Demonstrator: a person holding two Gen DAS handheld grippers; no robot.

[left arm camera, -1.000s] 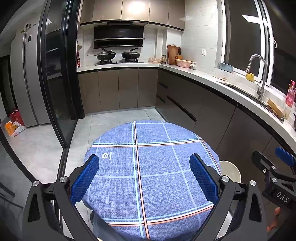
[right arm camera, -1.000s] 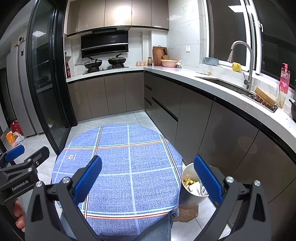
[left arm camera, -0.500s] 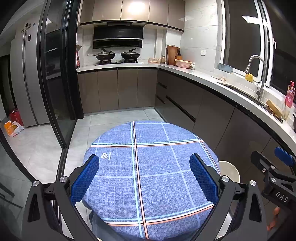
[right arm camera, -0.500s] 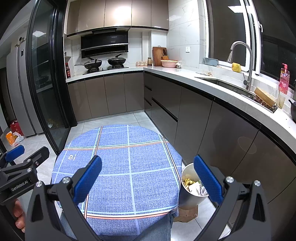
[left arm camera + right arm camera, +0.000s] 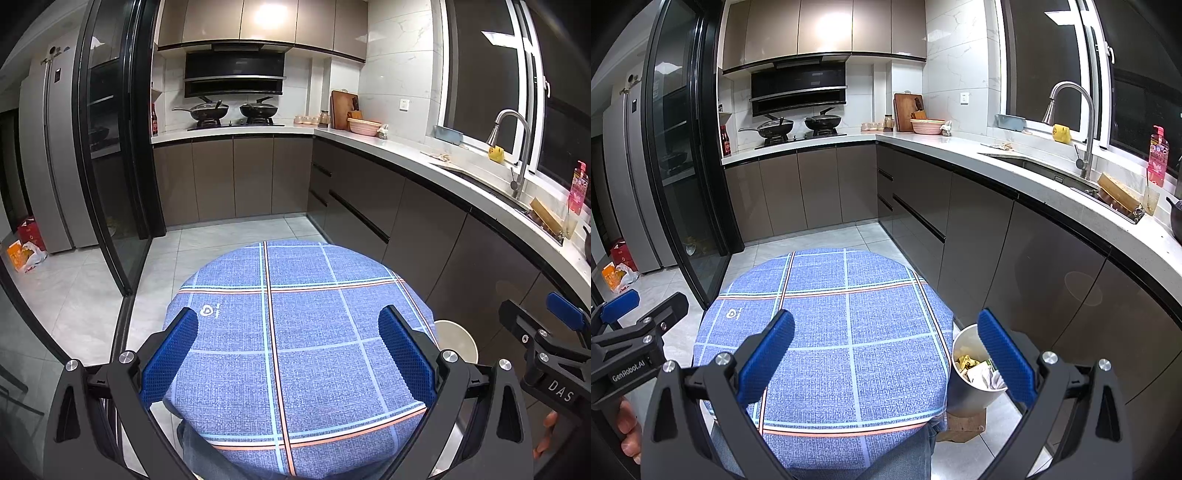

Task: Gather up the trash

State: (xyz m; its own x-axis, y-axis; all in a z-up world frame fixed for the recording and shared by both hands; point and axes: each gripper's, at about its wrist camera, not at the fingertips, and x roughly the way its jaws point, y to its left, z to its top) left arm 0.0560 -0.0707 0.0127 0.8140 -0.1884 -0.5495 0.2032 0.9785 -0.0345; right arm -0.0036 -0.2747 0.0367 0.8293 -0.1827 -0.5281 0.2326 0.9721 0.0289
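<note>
Over the near edge of a round table draped in a blue plaid cloth, both tools hang level and idle. At the left edge of the cloth the left gripper has its blue pads spread wide with nothing between them; the cloth top shows bare from edge to edge, apart from a small white logo printed near its left edge that is too small to read. Over the middle and right of the cloth the right gripper is likewise spread apart and empty. Just past the table's right edge, down on the floor, stands a pale bin resting on a brown cardboard piece; crumpled paper and yellowish wrappers already lie inside it.

Judging from this, the collecting looks finished or nearly so: no loose trash shows on the cloth, and the trash in view sits in the bin. Whether anything remains on the floor beneath the table cannot be told.

Readable writing: "GenRobot.AI" on the body of the left tool, seen in the right wrist view, and "DAS" on the right tool, seen in the left wrist view. A pink bottle on the far counter by the window carries a label too small to read.
</note>
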